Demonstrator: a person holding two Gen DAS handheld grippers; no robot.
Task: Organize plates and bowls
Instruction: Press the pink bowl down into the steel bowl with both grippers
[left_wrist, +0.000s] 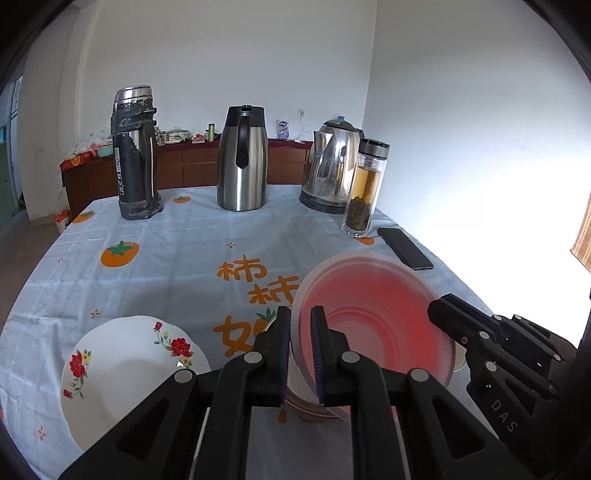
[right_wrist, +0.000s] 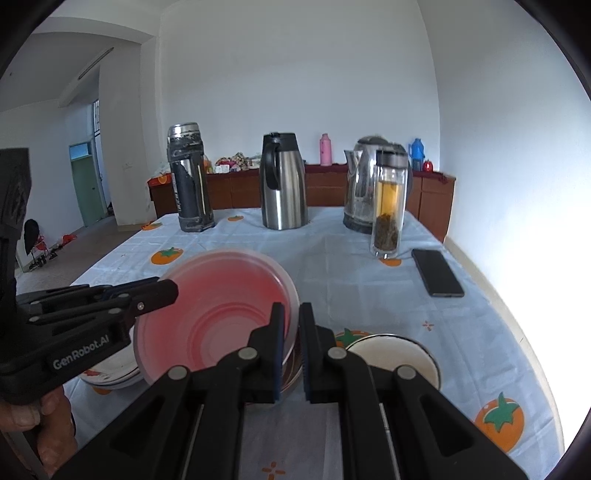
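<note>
A translucent pink bowl (left_wrist: 373, 314) hangs tilted and blurred just above the table, held from both sides. My left gripper (left_wrist: 301, 314) is shut on its left rim. My right gripper (right_wrist: 291, 310) is shut on the pink bowl's (right_wrist: 218, 314) right rim. Each wrist view shows the other gripper side-on: the right gripper (left_wrist: 437, 306) and the left gripper (right_wrist: 168, 291). A white floral plate (left_wrist: 125, 369) lies at the left. Another bowl (right_wrist: 291, 369) sits under the pink one, mostly hidden. A white bowl with a dark rim (right_wrist: 391, 354) rests to the right.
Along the table's far side stand a black thermos (left_wrist: 135, 155), a steel carafe (left_wrist: 242, 158), an electric kettle (left_wrist: 330, 166) and a glass tea bottle (left_wrist: 364, 188). A black phone (left_wrist: 404, 247) lies by the right edge. A hand (right_wrist: 48, 424) grips the left tool.
</note>
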